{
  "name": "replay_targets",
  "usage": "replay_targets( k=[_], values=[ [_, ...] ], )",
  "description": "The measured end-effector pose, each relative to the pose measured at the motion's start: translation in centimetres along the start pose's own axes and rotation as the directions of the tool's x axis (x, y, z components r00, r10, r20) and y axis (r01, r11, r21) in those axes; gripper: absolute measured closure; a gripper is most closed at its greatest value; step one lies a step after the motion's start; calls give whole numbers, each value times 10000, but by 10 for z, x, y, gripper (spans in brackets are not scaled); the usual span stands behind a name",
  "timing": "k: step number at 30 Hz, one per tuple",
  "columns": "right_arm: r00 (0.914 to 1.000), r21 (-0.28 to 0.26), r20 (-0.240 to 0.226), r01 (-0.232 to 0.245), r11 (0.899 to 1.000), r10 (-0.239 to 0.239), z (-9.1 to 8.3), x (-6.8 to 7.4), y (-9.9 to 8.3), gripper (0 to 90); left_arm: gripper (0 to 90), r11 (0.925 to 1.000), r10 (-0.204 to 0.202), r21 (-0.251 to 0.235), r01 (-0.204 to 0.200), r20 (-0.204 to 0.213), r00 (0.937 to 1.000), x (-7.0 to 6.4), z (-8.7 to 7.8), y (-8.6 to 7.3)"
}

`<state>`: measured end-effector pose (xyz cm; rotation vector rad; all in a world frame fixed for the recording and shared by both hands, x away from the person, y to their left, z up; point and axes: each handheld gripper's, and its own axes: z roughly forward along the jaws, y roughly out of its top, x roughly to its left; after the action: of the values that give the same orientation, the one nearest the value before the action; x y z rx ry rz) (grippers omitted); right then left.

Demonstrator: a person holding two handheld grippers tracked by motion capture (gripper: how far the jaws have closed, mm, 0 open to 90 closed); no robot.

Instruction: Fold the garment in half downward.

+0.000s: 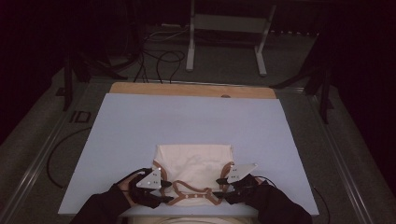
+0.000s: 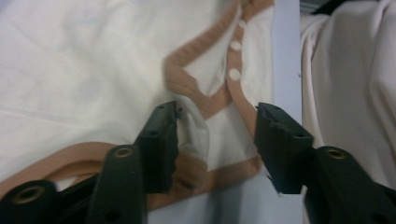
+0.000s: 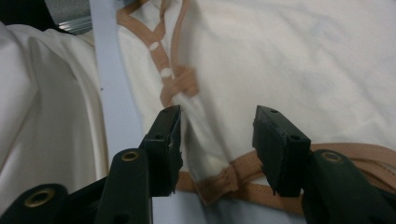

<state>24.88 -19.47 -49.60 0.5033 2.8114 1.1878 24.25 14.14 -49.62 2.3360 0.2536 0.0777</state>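
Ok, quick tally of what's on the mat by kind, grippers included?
Garments: 1, the cream garment with tan trim.
Grippers: 2, the left gripper and the right gripper, both open at its near edge.
Mats: 1, the blue mat.
Total: 4.

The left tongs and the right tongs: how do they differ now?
The left tongs straddle the cream garment at its tan-trimmed shoulder beside the white snap buttons; the right tongs straddle the opposite shoulder, its tan trim underneath. Both are open, gripping nothing.
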Motion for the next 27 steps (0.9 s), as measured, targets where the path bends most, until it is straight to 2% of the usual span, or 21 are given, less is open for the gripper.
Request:
replay_targets(
  k=[3,4,5,6,7,8,9,10,11,13,17,18,19,20,21,23,25,27],
  values=[
    [9998,-12,-89,184,9998,-184,1,2,2,546,471,9997,-136,-225,130,-254,9996,1,-2,1],
    [9991,-12,-256,345,9994,-345,2,4,3,551,472,9994,-241,-258,236,-181,9995,2,-1,1],
    [9985,61,-440,320,9995,-317,2,6,4,607,479,9998,-108,-164,108,-26,9999,2,0,1],
    [9985,61,-440,320,9995,-317,2,6,4,607,543,9998,-108,-164,108,-26,9999,2,0,1],
    [9975,98,-521,485,9988,-479,3,8,4,660,543,10000,65,-11,-65,236,9997,0,1,0],
    [9956,268,-654,694,9972,-675,5,11,5,741,630,9994,281,180,-290,474,9985,-4,4,1],
    [9956,268,-654,694,9972,-675,5,11,5,741,681,9994,281,180,-290,474,9985,-4,4,1],
    [9944,291,-689,826,9962,-804,6,12,5,796,723,9988,416,246,-430,563,9975,-6,6,1],
    [9937,322,-718,890,9955,-865,5,12,4,817,771,9981,524,292,-544,654,9965,-8,7,2],
    [9925,316,-774,968,9948,-941,5,13,4,817,812,9976,574,331,-604,848,9947,-10,8,3],
    [9907,302,-1082,867,9958,-830,5,16,3,789,818,9970,585,441,-632,1008,9932,-11,9,2],
    [9860,366,-1376,1005,9943,-946,7,18,0,774,805,9959,513,675,-604,1293,9903,-11,12,0],
    [9860,366,-1376,1005,9943,-946,7,18,0,774,800,9959,513,675,-604,1293,9903,-11,12,0],
    [9823,490,-1600,1065,9931,-975,8,18,-1,778,784,9952,412,811,-545,1574,9867,-11,14,-2],
    [9810,574,-1680,1081,9925,-971,8,18,-2,779,766,9952,412,811,-545,1574,9867,-11,14,-2],
    [9776,636,-1854,1137,9915,-1002,9,18,-3,770,732,9955,185,879,-355,1874,9821,-11,15,-5],
    [9763,644,-1996,988,9930,-842,9,18,-4,737,711,9957,112,884,-282,1871,9823,-11,15,-6],
    [9730,767,-2212,844,9935,-656,11,17,-7,707,683,9955,-28,929,-166,2045,9789,-11,13,-7]
  ],
)
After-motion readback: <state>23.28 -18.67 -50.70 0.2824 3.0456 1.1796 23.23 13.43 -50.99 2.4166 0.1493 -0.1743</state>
